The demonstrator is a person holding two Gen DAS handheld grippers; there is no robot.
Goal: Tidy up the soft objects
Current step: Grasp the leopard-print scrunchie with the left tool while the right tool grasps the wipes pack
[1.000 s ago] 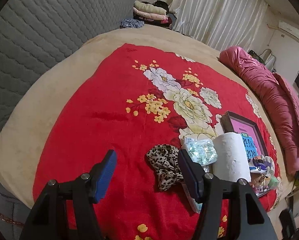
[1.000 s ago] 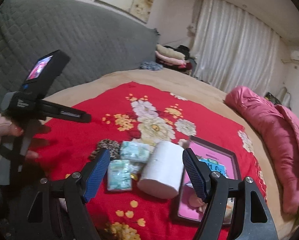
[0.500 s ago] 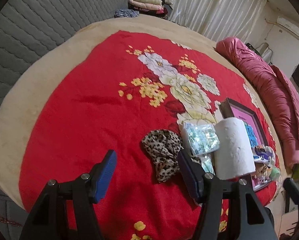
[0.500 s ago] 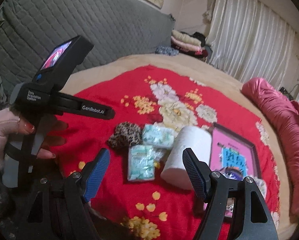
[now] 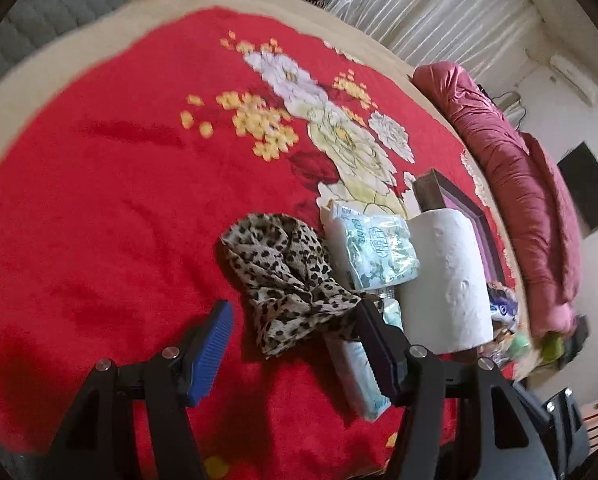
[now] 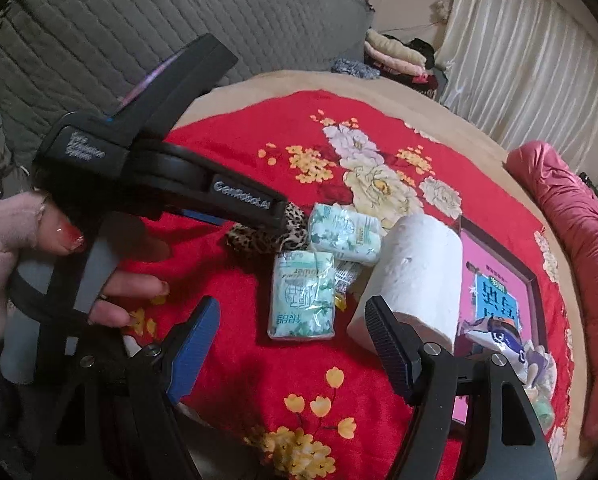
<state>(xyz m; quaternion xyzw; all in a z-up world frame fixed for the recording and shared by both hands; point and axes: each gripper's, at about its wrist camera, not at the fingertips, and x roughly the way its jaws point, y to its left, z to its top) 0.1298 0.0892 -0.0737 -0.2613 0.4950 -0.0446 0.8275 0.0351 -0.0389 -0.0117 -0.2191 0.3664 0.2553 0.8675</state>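
- Left tool (image 5: 295,334): wide open, gripping nothing, poised low over the crumpled leopard-print fabric piece (image 5: 289,276), whose near end lies between the blue-padded fingers (image 5: 213,350).
- Right tool (image 6: 291,344): wide open, empty, above the red floral plush blanket (image 6: 235,376) on the bed.
- Leopard fabric on the blanket, touching two green-and-white plastic-wrapped tissue packs (image 6: 303,295) (image 6: 345,238).
- White paper towel roll (image 6: 413,276) lying just beside the packs, against a dark-framed pink picture (image 6: 499,280).
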